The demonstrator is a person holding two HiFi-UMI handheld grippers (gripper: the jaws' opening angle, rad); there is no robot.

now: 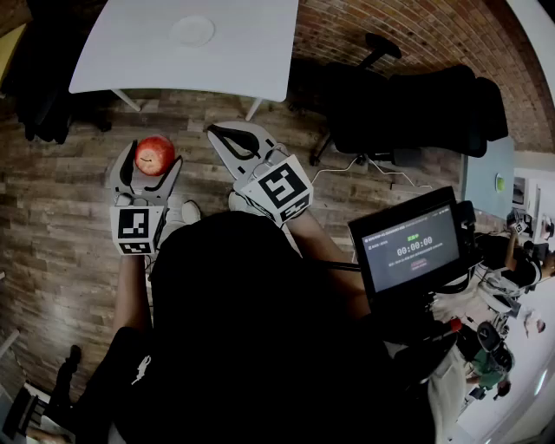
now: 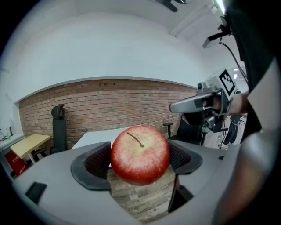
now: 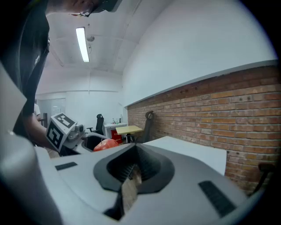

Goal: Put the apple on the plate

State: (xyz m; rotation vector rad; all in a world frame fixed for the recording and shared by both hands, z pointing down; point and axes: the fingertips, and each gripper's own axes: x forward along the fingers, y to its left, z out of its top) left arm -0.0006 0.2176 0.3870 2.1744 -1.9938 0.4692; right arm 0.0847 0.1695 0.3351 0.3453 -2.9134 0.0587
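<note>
A red apple (image 1: pixel 156 151) with a short stem sits between the dark pads of my left gripper (image 1: pixel 153 165), which is shut on it and holds it above the wooden floor. In the left gripper view the apple (image 2: pixel 140 154) fills the gap between both pads. A white plate (image 1: pixel 192 31) lies on the white table (image 1: pixel 251 52), ahead of both grippers. My right gripper (image 1: pixel 221 134) hovers just right of the apple, shut with nothing in it. In the right gripper view the apple (image 3: pixel 105 144) shows at the left behind the closed jaws.
A black office chair (image 1: pixel 408 104) stands right of the table in front of a brick wall (image 1: pixel 416 26). A monitor (image 1: pixel 409 247) showing a timer is at my right. Wooden floor (image 1: pixel 61 217) lies between me and the table.
</note>
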